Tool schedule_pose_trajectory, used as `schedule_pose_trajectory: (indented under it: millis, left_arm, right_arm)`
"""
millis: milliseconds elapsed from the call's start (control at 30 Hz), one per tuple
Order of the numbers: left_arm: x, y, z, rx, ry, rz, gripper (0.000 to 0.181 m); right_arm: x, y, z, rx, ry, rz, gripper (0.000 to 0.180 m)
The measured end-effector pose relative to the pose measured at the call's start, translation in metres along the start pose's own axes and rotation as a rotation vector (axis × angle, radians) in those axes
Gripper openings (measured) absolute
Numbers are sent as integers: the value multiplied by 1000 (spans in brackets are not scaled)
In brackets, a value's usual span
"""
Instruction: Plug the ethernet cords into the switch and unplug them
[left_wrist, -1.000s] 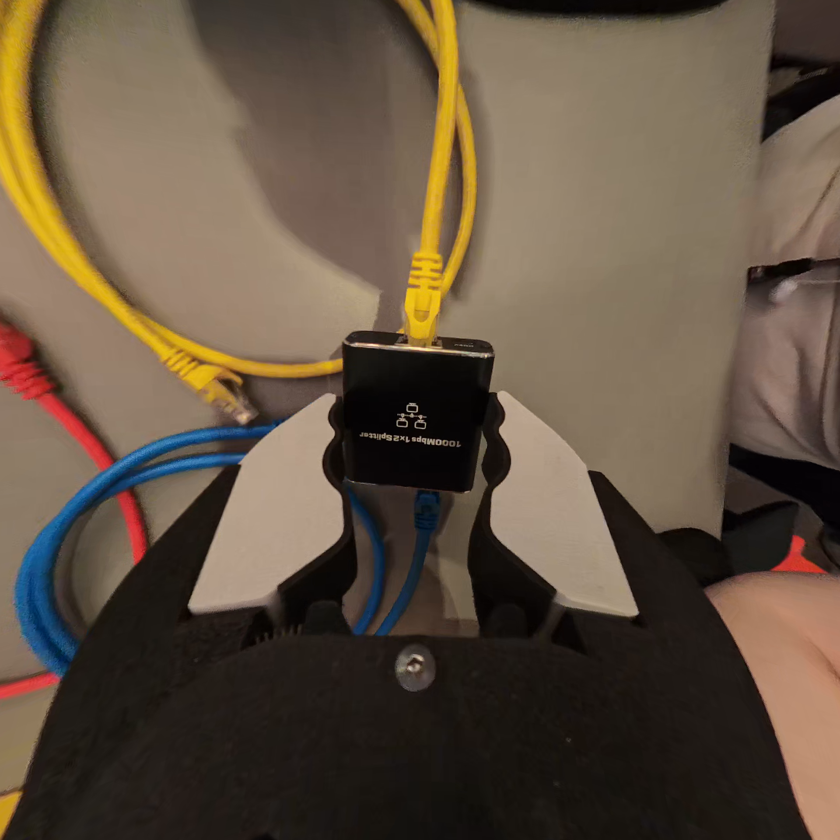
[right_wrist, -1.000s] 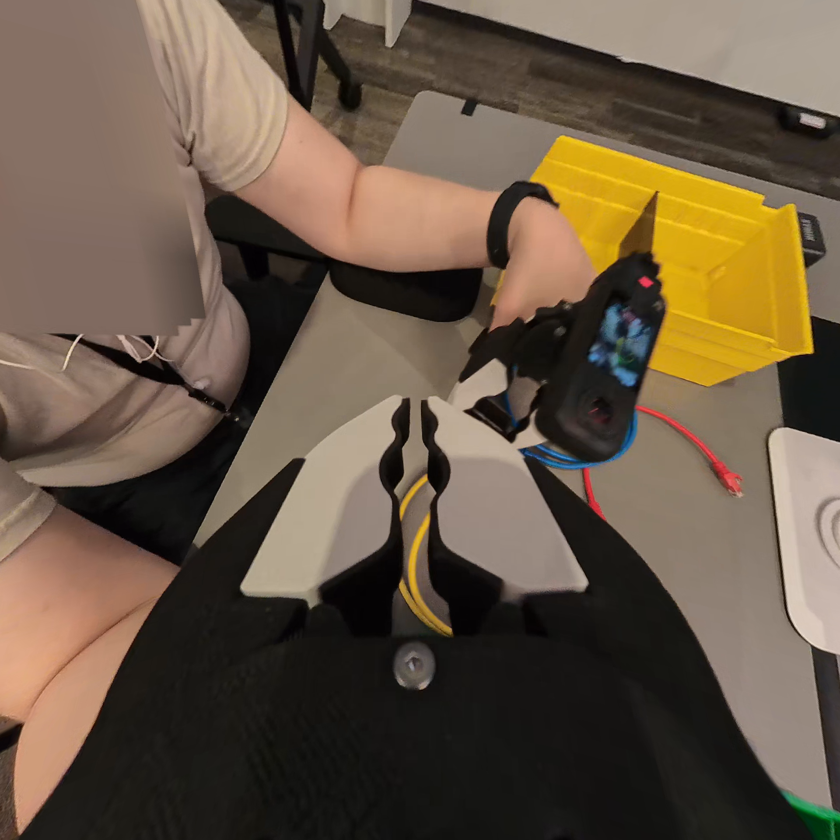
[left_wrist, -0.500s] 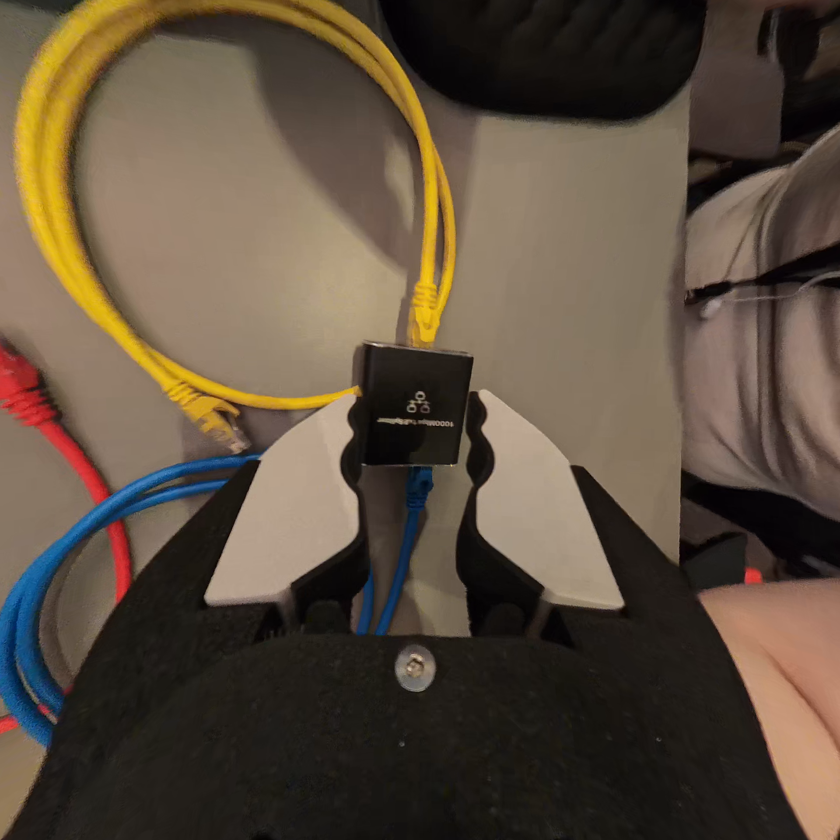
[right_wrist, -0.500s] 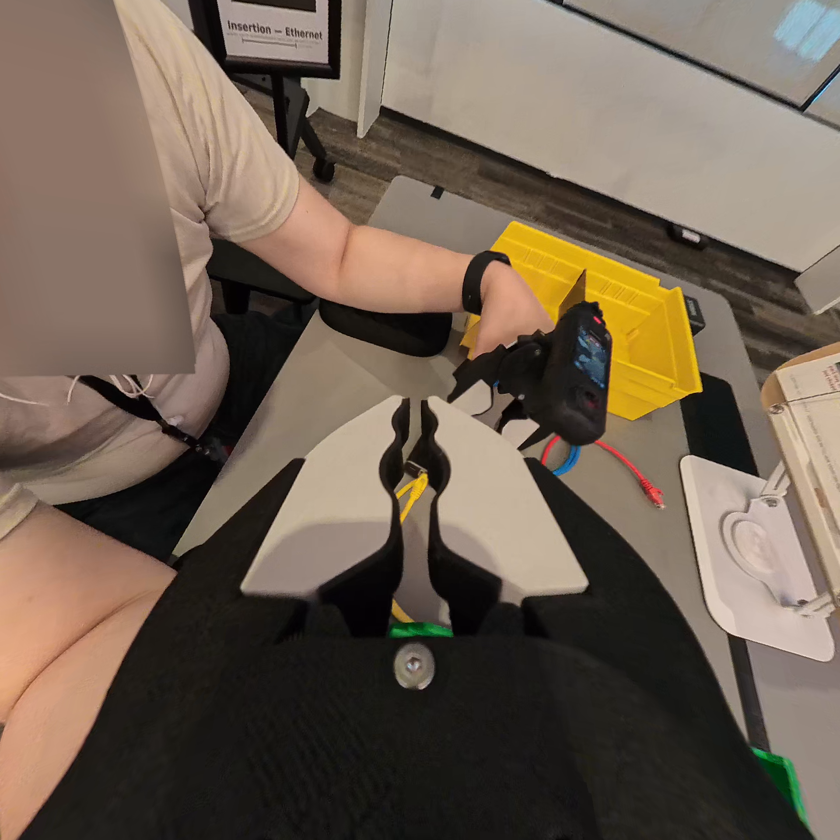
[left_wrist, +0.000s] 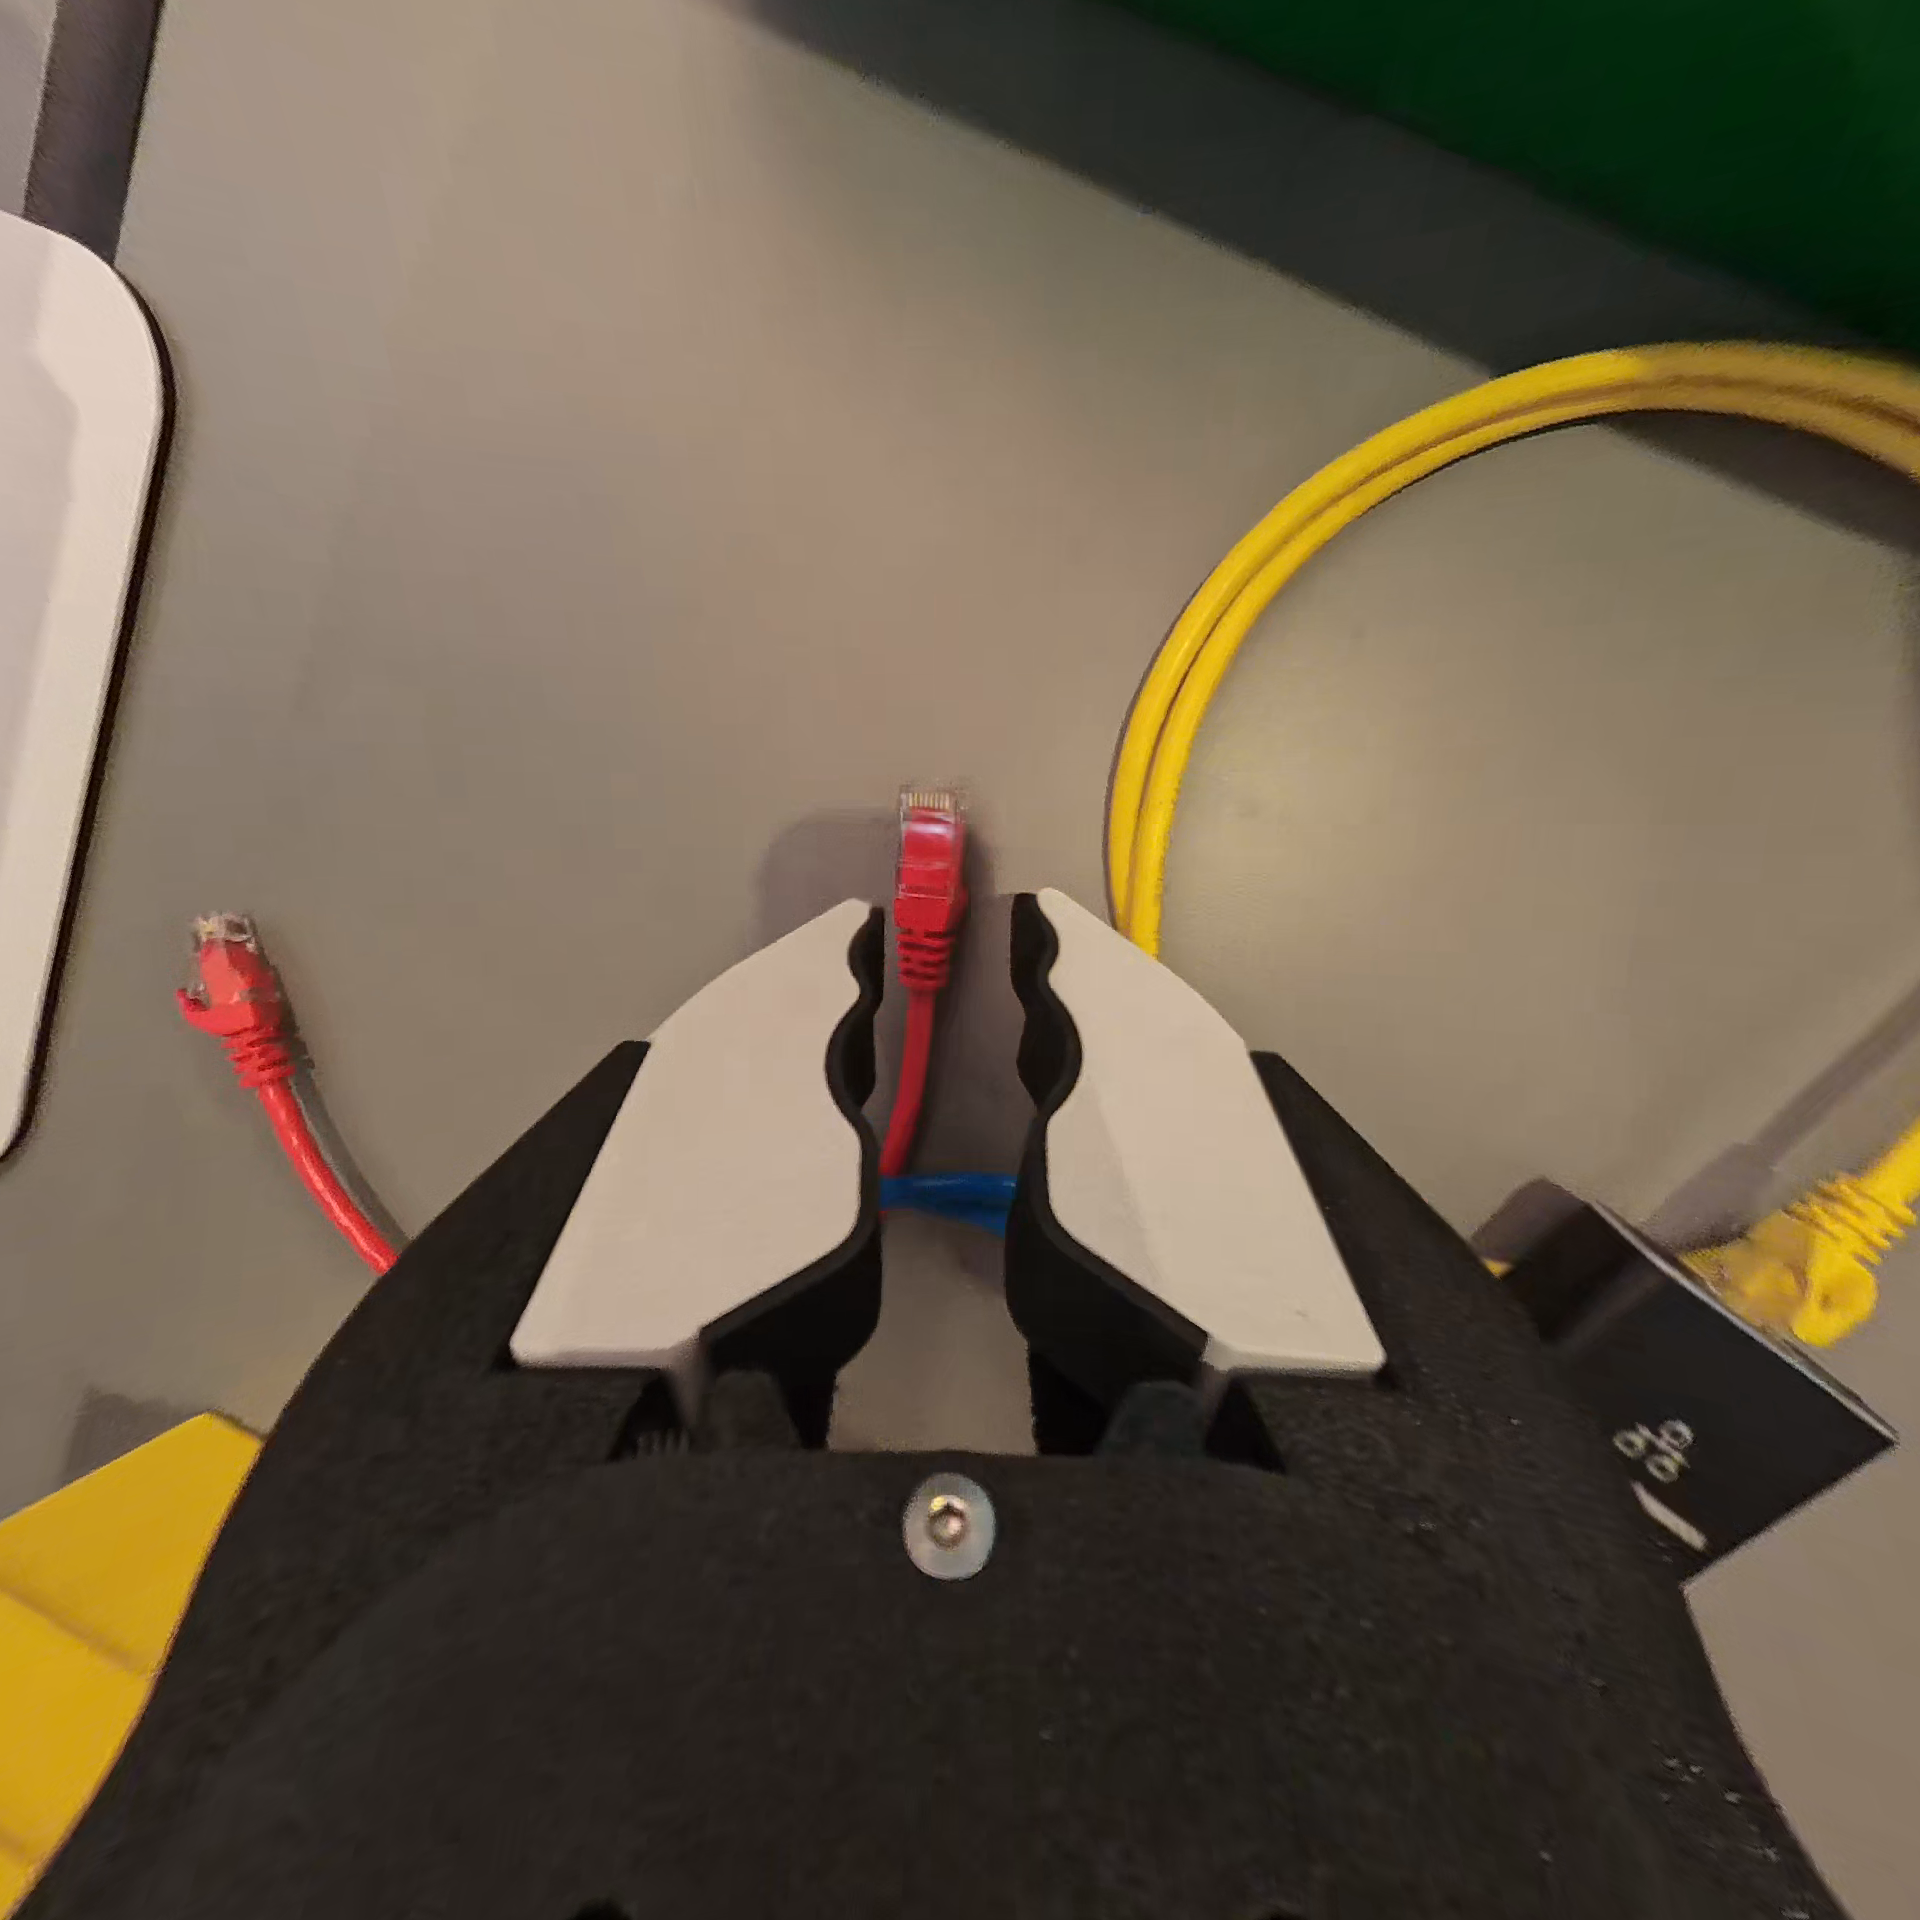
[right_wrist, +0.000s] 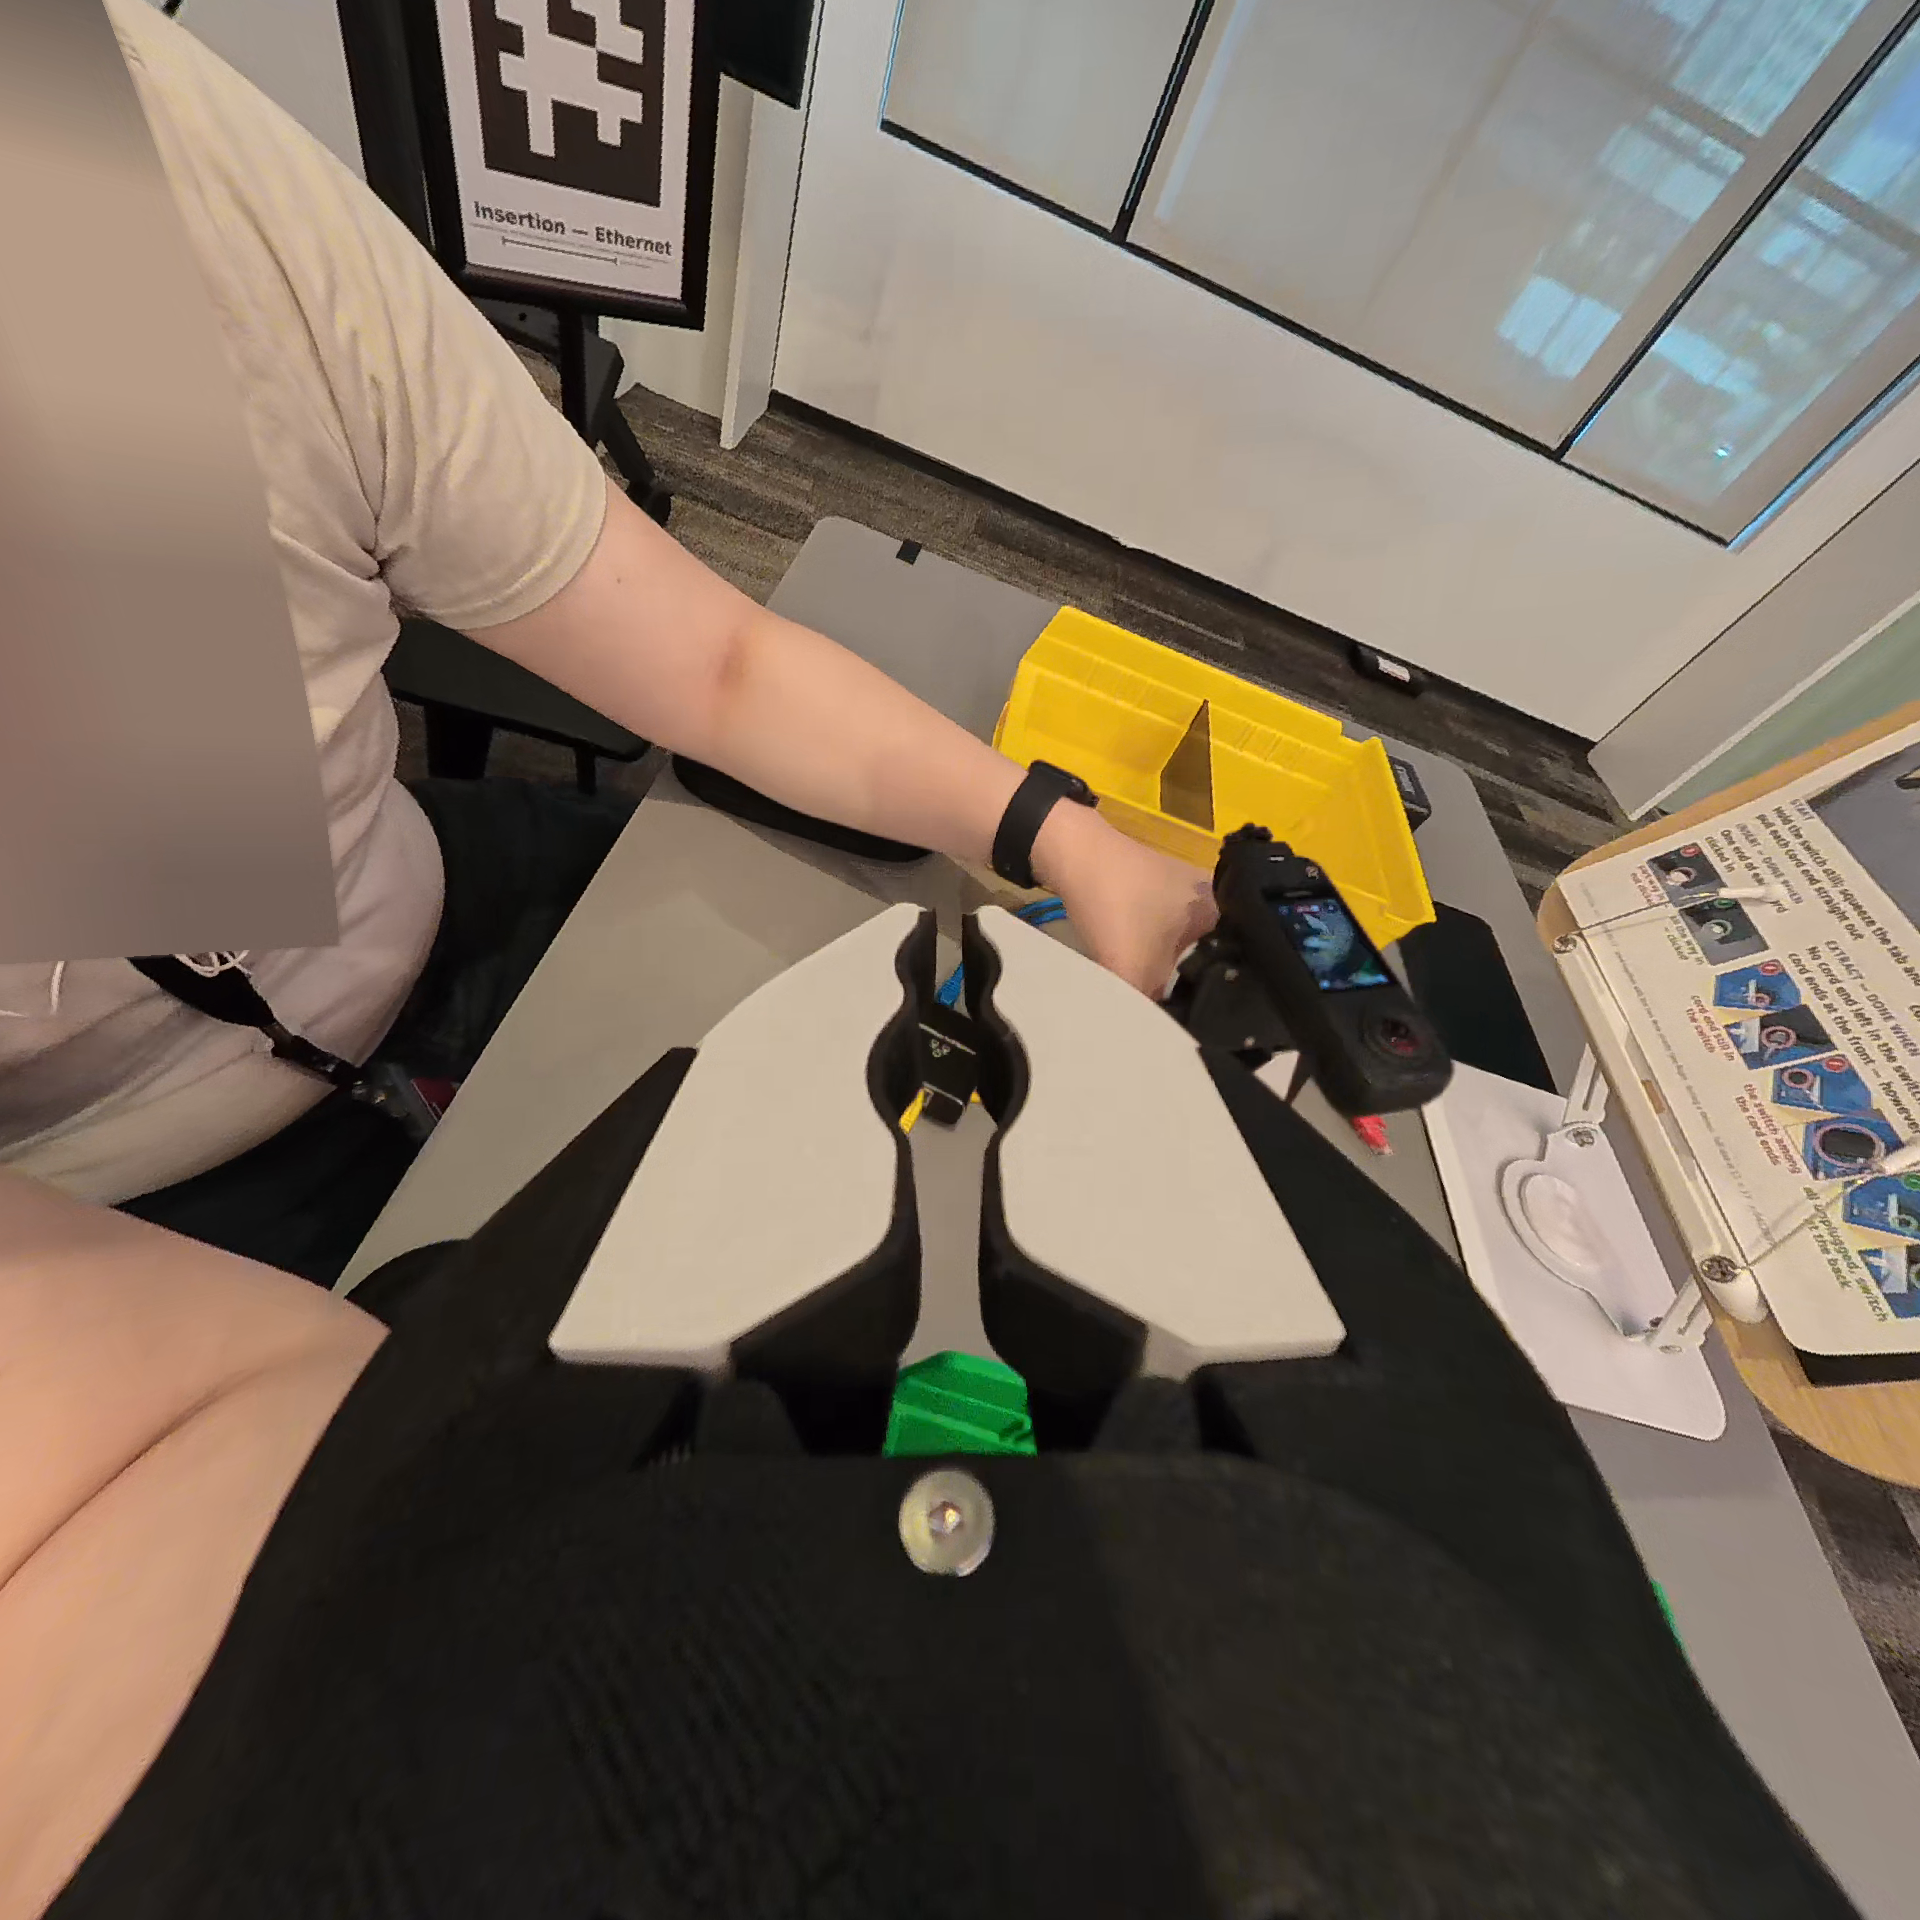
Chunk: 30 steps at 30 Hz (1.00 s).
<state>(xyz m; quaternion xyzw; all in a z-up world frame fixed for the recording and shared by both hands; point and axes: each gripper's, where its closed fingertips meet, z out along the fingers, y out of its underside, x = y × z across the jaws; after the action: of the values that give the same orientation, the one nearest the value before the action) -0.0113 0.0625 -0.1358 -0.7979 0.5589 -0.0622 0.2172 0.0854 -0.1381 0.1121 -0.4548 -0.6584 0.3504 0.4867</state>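
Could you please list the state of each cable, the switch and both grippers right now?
Left gripper: open, fingers either side of a red plug.
Right gripper: shut, holding nothing.
Red cable: both ends unplugged, on the table.
Yellow cable: plugged into the switch.
Switch: resting on the table, released.
Blue cable: plug hidden.

Glossy black switch (left_wrist: 1704, 1382), matt table (left_wrist: 623, 520)

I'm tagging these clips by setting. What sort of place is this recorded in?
Probably an office or lab room set up for recording data: a grey table with a yellow parts bin, a framed sign on a stand, an illustrated instruction sheet and big glass panels.
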Motion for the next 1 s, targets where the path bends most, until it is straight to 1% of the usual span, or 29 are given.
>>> schedule_pose_trajectory:
  millis: [67, 133, 167, 200, 233, 333, 400, 467, 500, 600, 633, 667, 700, 767, 800, 833, 900, 1000]
  left_arm:
    - [-5, 4, 8, -69, -63, 18, 33]
    - [-7, 11, 17, -132, -84, 16, 31]
    - [-7, 7, 18, -106, -69, -8, 22]
    - [-5, 6, 20, -97, -39, -34, 20]
    - [-2, 5, 22, -87, 6, -59, 14]
    - [0, 5, 20, -64, 61, -69, 13]
    - [-2, -3, 8, -2, 59, -78, 13]
    - [-4, -22, -20, 137, 61, -93, 13]
    - [-6, -35, -41, 238, 60, -112, 12]
    - [-17, -68, -121, 579, 94, -172, 12]
    - [-21, -76, -152, 721, 119, -179, 12]
    - [-23, -77, -179, 835, 166, -197, 12]
    - [-26, -73, -201, 913, 220, -230, 12]
    - [-30, -61, -234, 1061, 287, -273, 12]
    - [-35, -55, -246, 1119, 285, -290, 12]
    - [-40, -50, -253, 1143, 271, -308, 12]
    - [-46, -42, -264, 1168, 253, -325, 12]
    - [-41, -43, -274, 1208, 289, -331, 12]
  right_arm:
    - [0, 2, -1, -7, 6, 2, 6]
    - [0, 1, -1, -3, 6, 2, 6]
    - [0, 1, -1, -2, 4, 0, 6]
    - [-1, 1, 0, -5, 1, -1, 6]
    - [-1, 2, 1, -11, -1, -5, 6]
    - [1, 2, 4, -17, -3, -10, 6]
    - [7, 2, 8, -18, 8, -4, 6]
    - [14, 0, 14, -11, 20, 5, 6]
    - [19, -2, 18, -4, 28, 7, 5]
    - [33, -11, 42, 47, 10, -11, 6]
    - [37, -14, 54, 77, -9, -31, 7]
    - [48, -17, 68, 103, 14, -36, 10]
    - [70, -19, 82, 127, 98, -20, 15]
    - [118, -20, 103, 187, 319, 55, 23]
    - [135, -16, 110, 208, 405, 88, 26]
    - [146, -11, 118, 231, 456, 111, 26]
    - [156, 3, 136, 249, 492, 164, 30]
    - [157, 19, 166, 221, 482, 221, 45]
